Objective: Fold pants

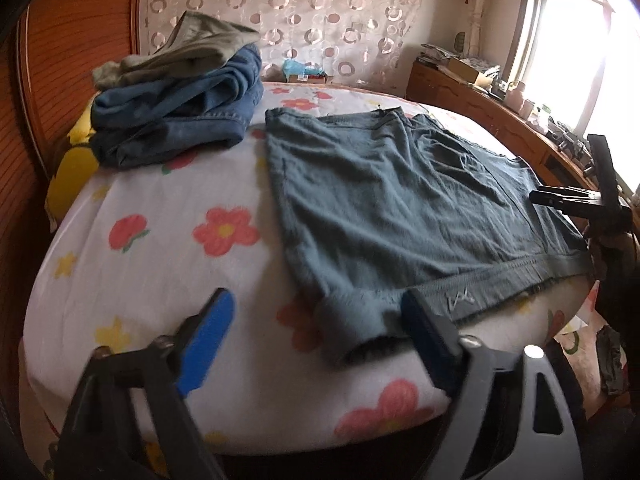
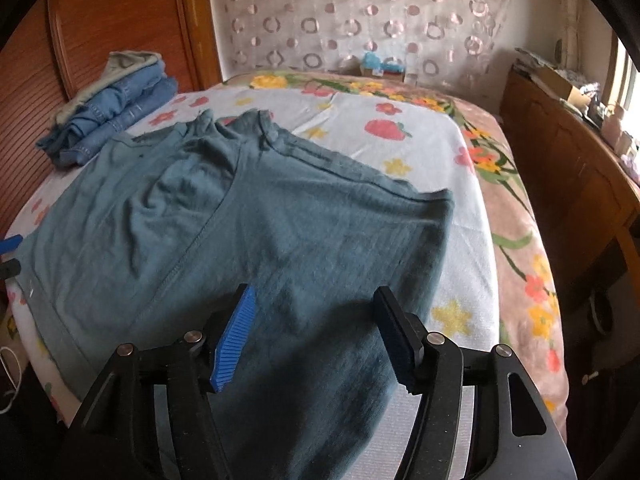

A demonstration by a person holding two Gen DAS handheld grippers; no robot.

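No readable text anywhere; only small pale zigzag logo on pants [image 1: 400, 208] waistband, letters indistinct.

You have teal-grey knit cloth pants [image 2: 248, 216] before you, matt and softly ribbed, on a matt white flower-printed bedsheet [image 1: 160, 216]. Your grippers' fingers carry ridged blue pads [image 2: 234, 340], seemingly rubber, on matt black plastic frames with shiny metal pins [image 2: 192, 336]. The folded blue denim stack [image 1: 176, 120] looks coarse; the reddish wooden headboard [image 1: 72, 60] looks glossy.

Pants [image 2: 248, 232] cut off below.
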